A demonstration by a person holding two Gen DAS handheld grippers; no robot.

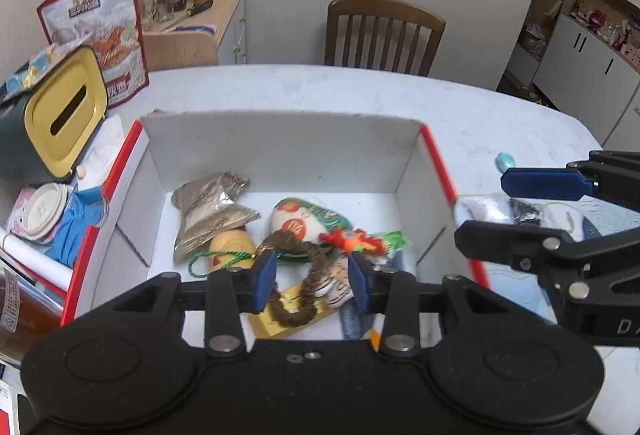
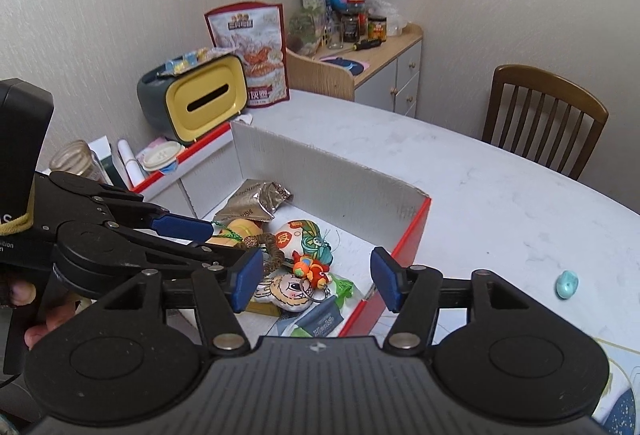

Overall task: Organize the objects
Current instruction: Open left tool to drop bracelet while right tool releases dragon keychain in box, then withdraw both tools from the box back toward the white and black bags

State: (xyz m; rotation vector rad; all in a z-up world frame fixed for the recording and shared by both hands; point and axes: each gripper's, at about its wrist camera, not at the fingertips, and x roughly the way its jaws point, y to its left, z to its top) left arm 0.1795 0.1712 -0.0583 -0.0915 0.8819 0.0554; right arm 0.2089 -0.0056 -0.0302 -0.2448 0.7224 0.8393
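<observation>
Cardboard box [image 2: 332, 171] is holding most of the trinkets as both tools, left tool [image 1: 312, 279] and right tool [image 2: 316, 281], are hovering released and empty; one turquoise stone [image 2: 567, 283] is waiting outside on the surface [image 2: 500, 195].

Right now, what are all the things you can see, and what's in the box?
box: 1, white with red edges, on table
brown packets: 2, in box, back left
painted pouch: 1, white and green, in box
orange charm: 1, in box
braided cord: 1, brown, in box
turquoise stone: 1, on table right of box
tissue holder: 1, yellow-faced, left of box
chair: 1, brown, behind table
left gripper: fingers open, over box
right gripper: fingers open
</observation>
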